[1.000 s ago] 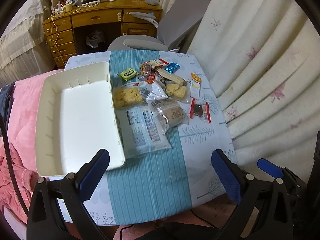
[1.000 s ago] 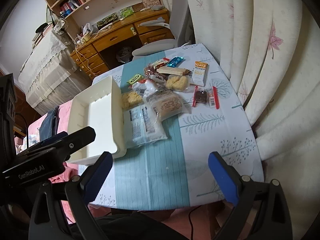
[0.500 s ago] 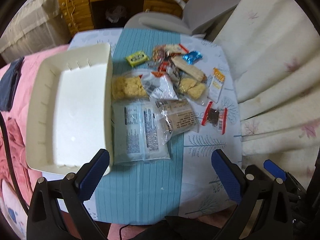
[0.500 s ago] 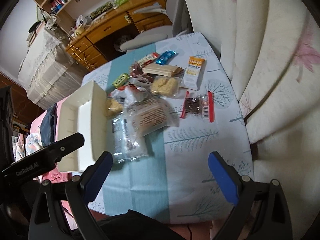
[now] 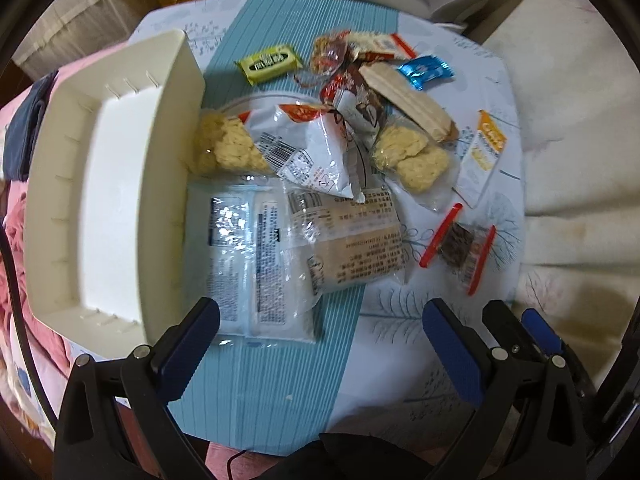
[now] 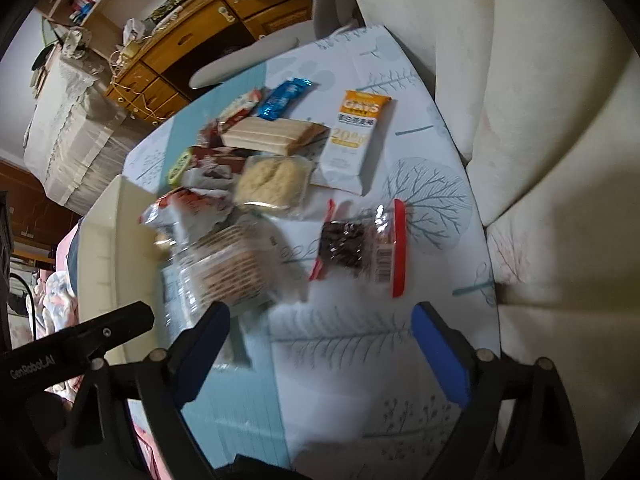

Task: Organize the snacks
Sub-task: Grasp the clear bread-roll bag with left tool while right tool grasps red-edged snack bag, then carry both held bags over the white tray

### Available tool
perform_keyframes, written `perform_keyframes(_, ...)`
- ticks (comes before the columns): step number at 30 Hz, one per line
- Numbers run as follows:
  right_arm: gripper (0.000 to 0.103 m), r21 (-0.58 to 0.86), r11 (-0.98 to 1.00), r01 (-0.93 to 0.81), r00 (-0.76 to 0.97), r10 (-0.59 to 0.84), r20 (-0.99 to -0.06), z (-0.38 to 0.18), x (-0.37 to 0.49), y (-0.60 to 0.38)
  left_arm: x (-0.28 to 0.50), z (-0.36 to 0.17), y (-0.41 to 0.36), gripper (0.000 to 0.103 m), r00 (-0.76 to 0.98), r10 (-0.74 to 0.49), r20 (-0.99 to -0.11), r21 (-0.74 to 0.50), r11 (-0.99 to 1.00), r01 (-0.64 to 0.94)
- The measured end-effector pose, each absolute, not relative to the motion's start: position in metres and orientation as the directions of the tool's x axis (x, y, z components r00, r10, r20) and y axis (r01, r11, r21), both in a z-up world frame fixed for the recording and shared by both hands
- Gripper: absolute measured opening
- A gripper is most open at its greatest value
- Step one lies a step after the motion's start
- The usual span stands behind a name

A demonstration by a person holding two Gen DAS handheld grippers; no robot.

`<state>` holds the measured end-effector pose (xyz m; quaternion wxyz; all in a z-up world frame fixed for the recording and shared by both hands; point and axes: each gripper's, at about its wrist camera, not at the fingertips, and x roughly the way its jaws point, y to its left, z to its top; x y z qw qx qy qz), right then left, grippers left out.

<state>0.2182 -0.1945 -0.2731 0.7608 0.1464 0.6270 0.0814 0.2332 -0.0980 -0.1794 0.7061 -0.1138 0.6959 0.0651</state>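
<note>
An empty white bin (image 5: 100,184) stands at the table's left; it also shows in the right wrist view (image 6: 116,236). Beside it lie several snack packs: a large clear pack (image 5: 256,256), a brown bread pack (image 5: 356,236), a white bag (image 5: 308,148), a red-edged pack (image 5: 460,244) (image 6: 360,248), an oat bar (image 5: 482,152) (image 6: 352,136), a green bar (image 5: 268,62). My left gripper (image 5: 320,344) is open above the near table edge, just before the clear pack. My right gripper (image 6: 320,344) is open, hovering before the red-edged pack.
A white curtain (image 6: 540,120) hangs close along the table's right side. A grey chair (image 6: 256,56) and a wooden desk (image 6: 192,20) stand beyond the far edge. Pink bedding (image 5: 24,248) lies left of the bin. The table's teal runner (image 5: 272,380) lies near me.
Both grippers have moved forward and down toward the snacks, which now look larger. The right view has swung right toward the red-edged pack. Both stay open; nothing was taken hold of.
</note>
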Motion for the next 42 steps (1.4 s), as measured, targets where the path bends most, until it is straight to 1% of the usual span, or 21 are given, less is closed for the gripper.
perform_keyframes(8, 0.086, 0.324, 0.943, 0.076, 0.156, 0.31, -0.938, -0.316, 0.242, -0.196, 0.263, -0.221, -0.111, 0.101, -0.096, -0.012, -0.995, 0.022, 0.938, -0.347)
perform_keyframes(16, 0.078, 0.27, 0.961, 0.061, 0.132, 0.261, -0.956, -0.338, 0.257, -0.186, 0.283, -0.249, -0.117, 0.101, -0.173, 0.037, -0.984, 0.102, 0.92, -0.379)
perform_keyframes(19, 0.076, 0.272, 0.962, 0.038, 0.111, 0.266, -0.958, -0.345, 0.26, -0.178, 0.289, -0.262, -0.121, 0.101, -0.208, 0.063, -0.976, 0.141, 0.913, -0.382)
perform_keyframes(21, 0.073, 0.258, 0.966, 0.021, 0.094, 0.255, -0.962, -0.348, 0.263, -0.173, 0.292, -0.269, -0.121, 0.102, -0.206, 0.036, -0.978, 0.117, 0.909, -0.4)
perform_keyframes(24, 0.067, 0.234, 0.972, -0.003, 0.073, 0.234, -0.97, -0.353, 0.265, -0.167, 0.299, -0.278, -0.126, 0.102, -0.215, 0.032, -0.976, 0.117, 0.911, -0.396)
perform_keyframes(27, 0.063, 0.221, 0.975, -0.025, 0.081, 0.222, -0.972, -0.354, 0.267, -0.165, 0.304, -0.29, -0.128, 0.102, -0.236, 0.03, -0.971, 0.124, 0.909, -0.398)
perform_keyframes(30, 0.054, 0.185, 0.982, -0.049, 0.098, 0.189, -0.977, -0.352, 0.27, -0.162, 0.306, -0.298, -0.126, 0.102, -0.239, 0.004, -0.971, 0.106, 0.903, -0.416)
perform_keyframes(32, 0.053, 0.173, 0.982, -0.071, 0.1, 0.179, -0.979, -0.351, 0.273, -0.155, 0.307, -0.302, -0.125, 0.102, -0.236, -0.007, -0.972, 0.096, 0.901, -0.423)
perform_keyframes(33, 0.048, 0.176, 0.981, -0.081, 0.1, 0.184, -0.978, -0.35, 0.273, -0.153, 0.303, -0.297, -0.122, 0.102, -0.234, -0.006, -0.972, 0.097, 0.901, -0.423)
perform_keyframes(34, 0.047, 0.175, 0.981, -0.085, 0.099, 0.183, -0.978, -0.351, 0.274, -0.154, 0.304, -0.297, -0.122, 0.102, -0.231, -0.009, -0.973, 0.092, 0.901, -0.423)
perform_keyframes(37, 0.044, 0.178, 0.98, -0.09, 0.095, 0.186, -0.978, -0.351, 0.275, -0.15, 0.301, -0.298, -0.118, 0.094, -0.215, -0.047, -0.976, 0.054, 0.895, -0.442)
perform_keyframes(39, 0.042, 0.18, 0.979, -0.1, 0.088, 0.189, -0.978, -0.349, 0.274, -0.149, 0.291, -0.298, -0.116, 0.083, -0.203, -0.052, -0.978, 0.044, 0.897, -0.439)
perform_keyframes(42, 0.041, 0.19, 0.977, -0.1, 0.075, 0.198, -0.977, -0.348, 0.27, -0.153, 0.284, -0.291, -0.114, 0.077, -0.196, -0.057, -0.979, 0.033, 0.902, -0.431)
